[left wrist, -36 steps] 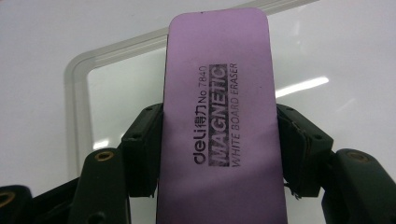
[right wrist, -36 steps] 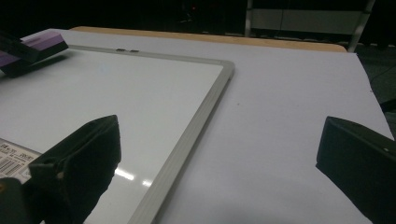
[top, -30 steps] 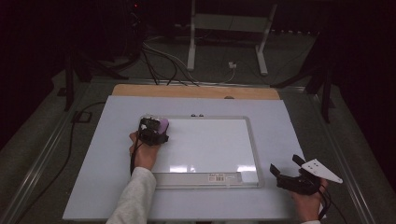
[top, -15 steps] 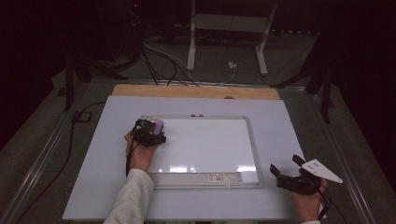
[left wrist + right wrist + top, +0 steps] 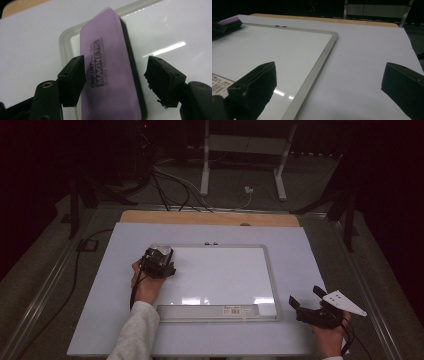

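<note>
A purple eraser (image 5: 110, 75) with black felt underneath and dark lettering lies on the top left corner of the whiteboard (image 5: 220, 270). My left gripper (image 5: 116, 65) straddles it from above. The left pad sits against the eraser's edge and the right pad stands a little off the felt. These jaws have just been closing, with the eraser between them. In the high view the left gripper (image 5: 159, 262) covers most of the eraser. My right gripper (image 5: 305, 296) rests open off the board's lower right corner, with nothing between its jaws (image 5: 332, 75). The eraser (image 5: 229, 21) also lies far off in the right gripper view.
The whiteboard has a silver frame (image 5: 312, 75) and a barcode label (image 5: 232, 310) on its near tray. It lies on a white table sheet (image 5: 305, 255) over a wooden top (image 5: 210, 218). Cables (image 5: 170, 185) and stand legs lie on the floor beyond.
The left hand has shifted slightly at the board's top left corner, and less of the purple eraser shows beside the gripper. The right gripper has not moved.
</note>
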Motion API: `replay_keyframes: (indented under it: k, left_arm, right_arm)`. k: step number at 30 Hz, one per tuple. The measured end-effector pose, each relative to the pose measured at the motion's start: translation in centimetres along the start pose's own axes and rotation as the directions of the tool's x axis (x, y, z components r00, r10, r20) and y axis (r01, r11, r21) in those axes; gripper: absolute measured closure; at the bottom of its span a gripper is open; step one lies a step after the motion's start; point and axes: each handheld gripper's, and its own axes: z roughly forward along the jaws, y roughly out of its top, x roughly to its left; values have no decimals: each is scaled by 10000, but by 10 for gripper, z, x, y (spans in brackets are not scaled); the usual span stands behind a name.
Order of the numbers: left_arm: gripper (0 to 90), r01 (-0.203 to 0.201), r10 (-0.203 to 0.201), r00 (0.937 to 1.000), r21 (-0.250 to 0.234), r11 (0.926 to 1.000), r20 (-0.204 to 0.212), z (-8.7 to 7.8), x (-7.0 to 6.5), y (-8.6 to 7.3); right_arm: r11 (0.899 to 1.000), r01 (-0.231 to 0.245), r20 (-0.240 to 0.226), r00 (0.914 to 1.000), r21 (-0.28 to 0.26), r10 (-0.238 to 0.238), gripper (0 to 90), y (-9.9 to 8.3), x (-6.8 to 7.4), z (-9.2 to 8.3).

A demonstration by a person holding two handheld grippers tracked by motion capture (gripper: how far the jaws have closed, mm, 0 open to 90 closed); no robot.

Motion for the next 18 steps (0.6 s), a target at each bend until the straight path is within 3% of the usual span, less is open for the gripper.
replay_keyframes:
  k: [3, 9, 11, 13, 18]
  left_arm:
    - [347, 502, -506, 9984, 148, 9986, 250, 5, 10, -8]
    - [486, 1057, -1045, 9938, -326, 9939, 369, -3, 16, -20]
    - [579, 1131, -1129, 9936, -313, 9931, 74, -6, 16, -20]
    - [617, 1344, -1346, 9909, -266, 9906, -73, -5, 17, -20]
    - [632, 1835, -1842, 9823, -214, 9828, -349, -2, 16, -15]
  right_arm:
    - [10000, 71, -21, 10000, -24, -71, 0, 0, 1, 0]
    - [10000, 19, -21, 10000, 34, -19, 0, 0, 0, 1]
    - [10000, 41, -15, 10000, 46, -41, 0, 0, 1, 2]
    - [10000, 72, -28, 10000, 61, -72, 0, 0, 1, 2]
    - [10000, 18, -26, 10000, 15, -18, 0, 0, 1, 1]
